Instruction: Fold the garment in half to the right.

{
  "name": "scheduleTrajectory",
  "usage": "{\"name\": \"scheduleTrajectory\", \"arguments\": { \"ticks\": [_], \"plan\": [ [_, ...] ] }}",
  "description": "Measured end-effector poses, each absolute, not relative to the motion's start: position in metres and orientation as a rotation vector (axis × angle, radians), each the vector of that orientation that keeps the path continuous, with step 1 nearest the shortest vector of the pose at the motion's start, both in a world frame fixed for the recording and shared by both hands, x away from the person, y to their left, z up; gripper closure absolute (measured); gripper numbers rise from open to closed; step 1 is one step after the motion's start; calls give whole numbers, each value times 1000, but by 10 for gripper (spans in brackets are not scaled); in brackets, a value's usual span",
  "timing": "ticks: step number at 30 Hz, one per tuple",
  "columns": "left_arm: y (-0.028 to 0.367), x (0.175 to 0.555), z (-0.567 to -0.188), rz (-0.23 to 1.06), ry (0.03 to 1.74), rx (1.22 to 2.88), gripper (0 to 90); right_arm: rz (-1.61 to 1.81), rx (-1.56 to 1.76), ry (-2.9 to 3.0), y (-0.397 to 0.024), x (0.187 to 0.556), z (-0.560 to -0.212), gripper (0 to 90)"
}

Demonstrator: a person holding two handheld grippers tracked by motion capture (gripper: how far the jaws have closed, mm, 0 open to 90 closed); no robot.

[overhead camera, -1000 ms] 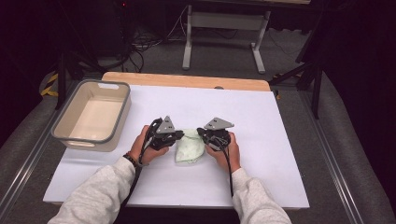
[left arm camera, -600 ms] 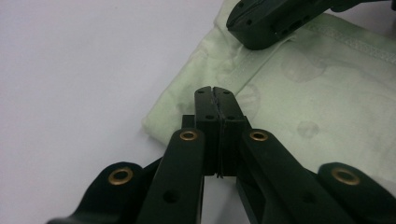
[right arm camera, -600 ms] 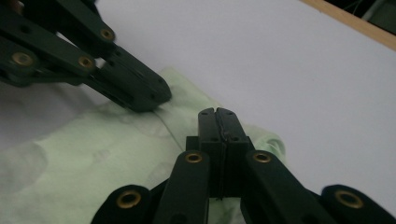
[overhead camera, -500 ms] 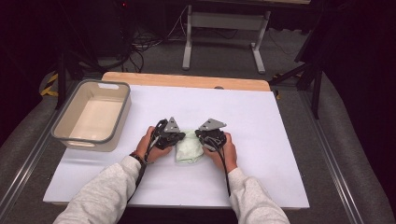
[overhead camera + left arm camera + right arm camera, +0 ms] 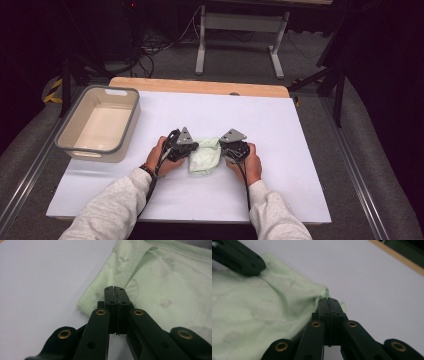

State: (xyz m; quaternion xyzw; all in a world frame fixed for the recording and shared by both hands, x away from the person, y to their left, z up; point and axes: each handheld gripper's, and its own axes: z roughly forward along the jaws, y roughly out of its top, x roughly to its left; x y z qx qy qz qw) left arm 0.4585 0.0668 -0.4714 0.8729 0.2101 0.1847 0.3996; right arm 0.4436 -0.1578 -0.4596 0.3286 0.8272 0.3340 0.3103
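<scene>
A pale green cloth [image 5: 205, 156] with faint round marks lies bunched on the white table sheet [image 5: 290, 150], between my two hands. My left gripper [image 5: 193, 151] is at its left edge, jaws pressed together on the hem [image 5: 125, 272] of the cloth [image 5: 162, 285]. My right gripper [image 5: 223, 150] is at the cloth's right corner, shut on the cloth [image 5: 249, 315], with a scrap of fabric showing beside its tips [image 5: 328, 300]. In the right gripper view the left gripper [image 5: 259, 266] pinches a raised fold at the top left.
A grey-rimmed beige bin [image 5: 131, 120] stands at the table's left, its inside bare. A wooden strip [image 5: 200, 86] runs along the far edge. White sheet stretches to the right and in front of my hands. Dark floor and a metal stand lie beyond.
Both hands have edged slightly away from me with the cloth between them. The left gripper has come in closer to the cloth's left edge.
</scene>
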Motion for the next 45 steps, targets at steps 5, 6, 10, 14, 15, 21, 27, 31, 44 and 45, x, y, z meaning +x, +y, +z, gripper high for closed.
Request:
{"name": "scheduleTrajectory", "arguments": {
  "ticks": [5,6,10,14,15,21,27,31,44,45],
  "plan": [
    [68,458,-471,464,542,2198,898,948,896,2176,-160,444,-458,900],
    [68,458,-471,469,541,2191,896,944,891,2175,-160,443,-458,900],
    [71,458,-468,471,547,2167,893,971,874,2122,-161,438,-449,900],
    [70,458,-470,457,548,2174,895,1101,830,2078,-164,431,-439,900],
    [70,458,-470,455,544,2177,895,1117,811,2076,-162,430,-437,900],
    [69,459,-471,461,540,2187,890,1099,720,2180,-145,430,-447,899],
    [67,458,-471,466,534,2197,893,1010,790,2254,-148,440,-459,900],
    [67,458,-472,470,533,2204,894,991,799,2273,-148,441,-461,900],
    [73,436,-457,461,437,2185,877,1099,745,2268,-150,424,-449,900],
    [73,436,-457,461,437,2185,876,1099,745,2268,-150,424,-449,900]
  ]
}}
